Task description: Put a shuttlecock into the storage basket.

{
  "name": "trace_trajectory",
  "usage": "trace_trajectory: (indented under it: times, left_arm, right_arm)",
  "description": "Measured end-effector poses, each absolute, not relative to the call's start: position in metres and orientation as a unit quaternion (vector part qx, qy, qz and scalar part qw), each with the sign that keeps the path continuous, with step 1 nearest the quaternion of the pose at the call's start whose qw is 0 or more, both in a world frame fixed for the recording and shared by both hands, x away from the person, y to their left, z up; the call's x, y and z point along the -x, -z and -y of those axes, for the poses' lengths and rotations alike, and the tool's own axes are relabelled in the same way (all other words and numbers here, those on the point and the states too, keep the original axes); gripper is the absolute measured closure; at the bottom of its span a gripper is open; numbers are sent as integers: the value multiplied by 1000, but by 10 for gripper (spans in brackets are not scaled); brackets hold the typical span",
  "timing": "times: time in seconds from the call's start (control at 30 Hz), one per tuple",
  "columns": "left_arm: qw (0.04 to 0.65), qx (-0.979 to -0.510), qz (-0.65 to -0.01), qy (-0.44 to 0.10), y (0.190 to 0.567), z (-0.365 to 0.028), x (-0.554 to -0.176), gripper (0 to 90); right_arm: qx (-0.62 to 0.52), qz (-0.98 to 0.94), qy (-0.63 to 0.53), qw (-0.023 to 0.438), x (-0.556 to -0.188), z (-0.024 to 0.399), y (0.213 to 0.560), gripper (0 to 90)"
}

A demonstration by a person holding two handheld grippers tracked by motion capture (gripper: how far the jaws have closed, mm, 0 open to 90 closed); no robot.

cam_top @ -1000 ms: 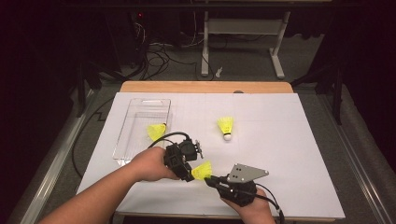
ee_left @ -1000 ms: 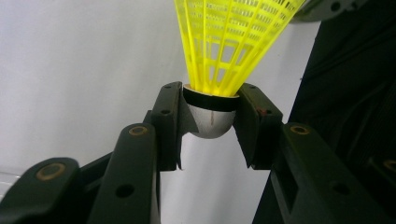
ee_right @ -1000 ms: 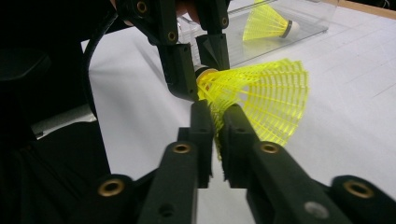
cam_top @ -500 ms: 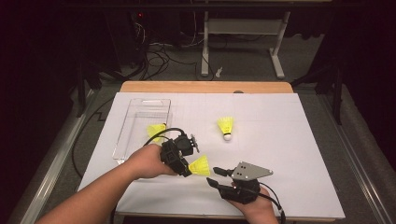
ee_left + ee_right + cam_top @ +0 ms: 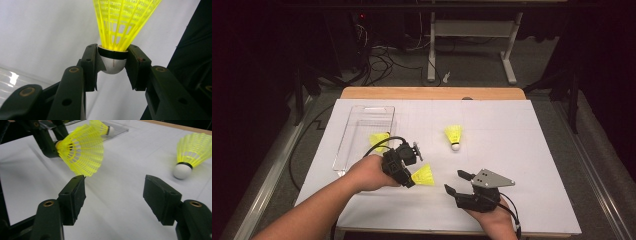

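A: Three yellow plastic-mesh shuttlecocks with white rounded caps lie about this scene, all on or over the big white paper sheet (image 5: pixel 522 165) that covers the wooden table (image 5: pixel 432 93). Take the sheet as the landmark.

B: Next in size?

A: The clear rectangular plastic tray (image 5: pixel 357 120), on the sheet's far left part. One shuttlecock in the tray (image 5: pixel 379 139) lies on its side at the near end.

B: And the tools?

A: The black two-jaw left gripper (image 5: pixel 112 67), over the sheet's near left area just beside the tray's near corner, is clamped on the held shuttlecock (image 5: pixel 423 175) by its white cap; the skirt fans out toward the sheet's middle, clear of the paper as far as I can tell. From the left gripper view the pads press both sides of the cap just under its black band.

B: The other one?

A: The black right gripper (image 5: pixel 115 195) with the grey three-cornered plate sits over the sheet's near middle. Its jaws have just been opening; they stand apart with nothing between them, and the held skirt hangs just beyond its left pad, apart from it.

B: Smallest?

A: The loose shuttlecock (image 5: pixel 454 136), lying on the sheet's centre, cap toward the near edge.
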State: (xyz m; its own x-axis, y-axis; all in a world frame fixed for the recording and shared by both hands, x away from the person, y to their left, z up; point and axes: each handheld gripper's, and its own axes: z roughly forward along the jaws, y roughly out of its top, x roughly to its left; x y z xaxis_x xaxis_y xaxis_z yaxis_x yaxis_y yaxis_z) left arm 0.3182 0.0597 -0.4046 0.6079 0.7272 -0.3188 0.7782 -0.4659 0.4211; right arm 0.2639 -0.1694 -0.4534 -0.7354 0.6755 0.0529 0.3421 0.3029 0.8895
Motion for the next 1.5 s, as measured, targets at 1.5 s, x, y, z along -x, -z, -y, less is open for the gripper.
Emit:
trace_trajectory:
  times: [1.5]
  left_arm:
    - [283, -833, -472, 49, 396, -78, -328, 636]
  right_arm:
    - [-436, -719, -468, 272, -260, 261, 465, 4]
